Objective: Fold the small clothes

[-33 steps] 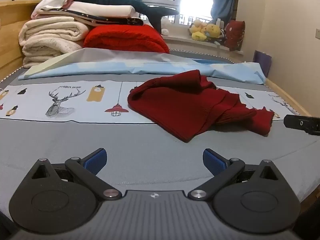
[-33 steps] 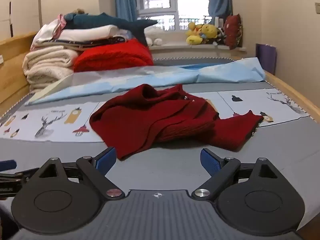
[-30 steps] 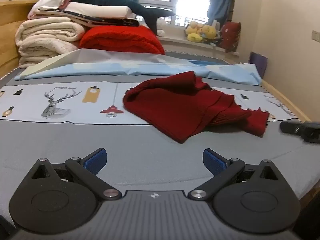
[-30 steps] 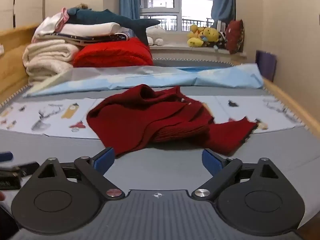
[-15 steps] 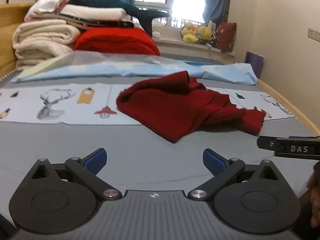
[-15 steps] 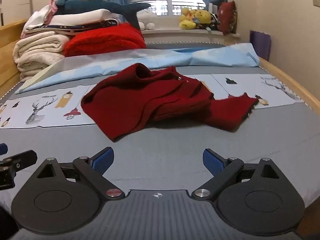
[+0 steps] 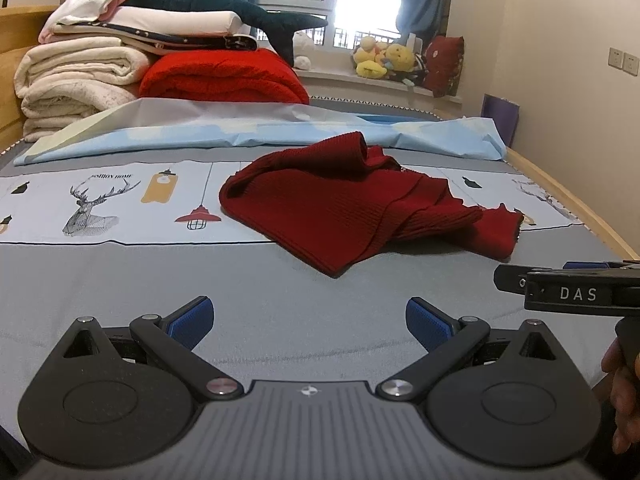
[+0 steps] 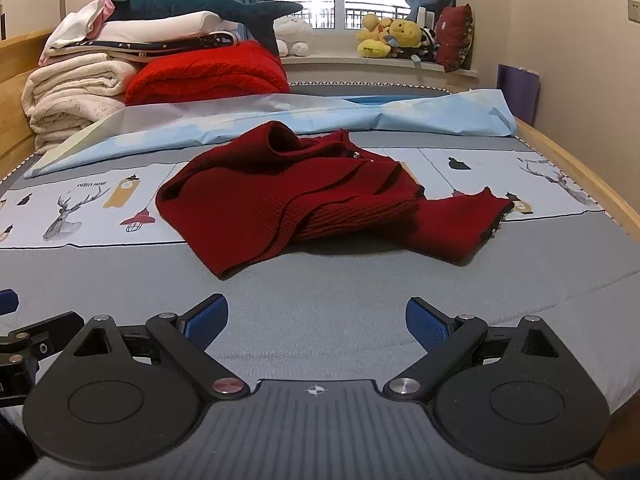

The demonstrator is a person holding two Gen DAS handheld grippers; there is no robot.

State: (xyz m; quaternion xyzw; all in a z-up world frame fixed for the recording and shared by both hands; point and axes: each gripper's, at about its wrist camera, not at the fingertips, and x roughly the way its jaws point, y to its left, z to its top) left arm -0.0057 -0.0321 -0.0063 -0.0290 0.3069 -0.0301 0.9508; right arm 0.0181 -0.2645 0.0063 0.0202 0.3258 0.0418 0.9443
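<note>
A dark red knit sweater (image 7: 344,208) lies crumpled on the grey bed sheet (image 7: 160,288); it also shows in the right wrist view (image 8: 304,200). One sleeve (image 8: 460,220) stretches out to the right. My left gripper (image 7: 310,322) is open and empty, short of the sweater's near corner. My right gripper (image 8: 316,322) is open and empty, also short of the sweater. The right gripper's side, marked DAS, shows at the right edge of the left wrist view (image 7: 568,292).
A stack of folded white and red blankets (image 7: 120,72) with a plush shark (image 7: 224,4) stands at the back left. A light blue sheet (image 7: 260,132) lies across the bed behind the sweater. Plush toys (image 7: 384,60) sit on the windowsill. A wooden bed rail (image 7: 568,208) runs along the right.
Both grippers have moved a little closer to the sweater. The right gripper has come further into the left wrist view. The sweater has not moved.
</note>
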